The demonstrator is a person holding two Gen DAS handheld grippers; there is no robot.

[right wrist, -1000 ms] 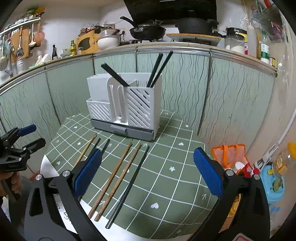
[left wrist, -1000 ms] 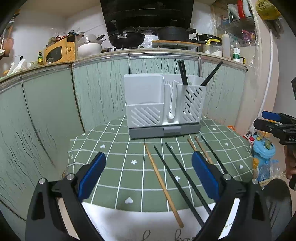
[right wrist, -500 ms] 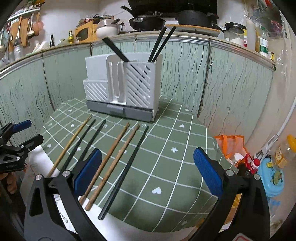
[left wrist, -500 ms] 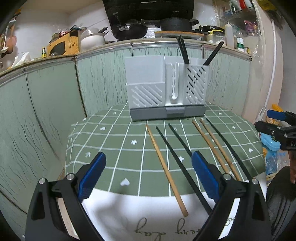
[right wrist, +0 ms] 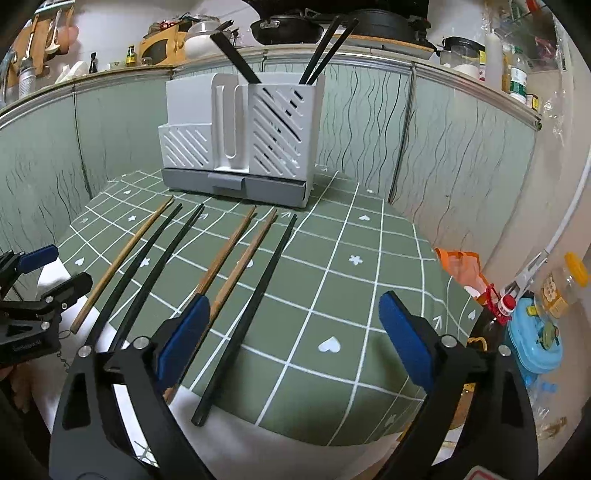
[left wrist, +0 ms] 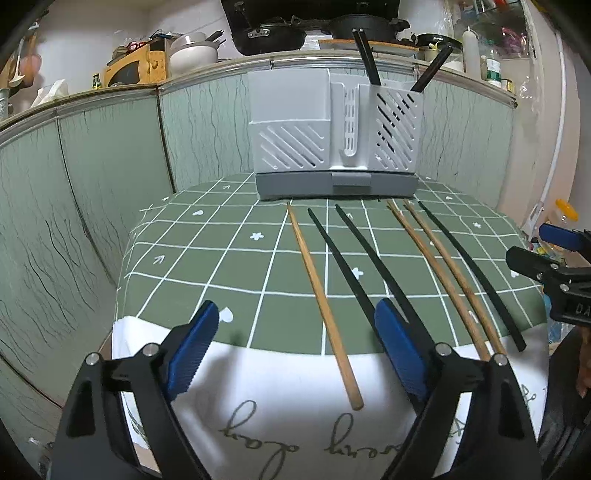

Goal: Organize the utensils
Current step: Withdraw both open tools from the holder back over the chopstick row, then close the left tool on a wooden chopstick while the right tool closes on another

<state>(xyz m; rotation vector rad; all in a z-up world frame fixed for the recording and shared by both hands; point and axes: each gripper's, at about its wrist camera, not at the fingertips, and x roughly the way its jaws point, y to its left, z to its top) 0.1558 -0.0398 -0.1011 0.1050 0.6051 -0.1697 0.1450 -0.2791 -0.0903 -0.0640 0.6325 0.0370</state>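
A white and grey utensil holder (left wrist: pixel 334 133) (right wrist: pixel 240 140) stands at the far edge of the table with three black chopsticks (left wrist: pixel 365 59) upright in its right compartment. Several chopsticks lie in front of it: a lone wooden one (left wrist: pixel 321 299) at the left, two black ones (left wrist: pixel 354 280), a wooden pair (left wrist: pixel 439 262) (right wrist: pixel 236 258), and a black one (left wrist: pixel 476 273) (right wrist: pixel 255 299) at the right. My left gripper (left wrist: pixel 295 350) is open and empty over the table's near edge. My right gripper (right wrist: pixel 291 339) is open and empty above the near ends of the wooden pair and the black one.
The table has a green checked cloth (left wrist: pixel 207 254) over a white cloth (left wrist: pixel 258 406). Green panels (left wrist: pixel 110 166) wall the left and back. The counter above holds pans (left wrist: pixel 269 35) and bowls. An orange bag (right wrist: pixel 461 266) and a blue toy (right wrist: pixel 535 339) sit at the right.
Both grippers have dropped lower and drawn back toward the near edge of the table. The chopsticks and holder have not moved. Both grippers remain open.
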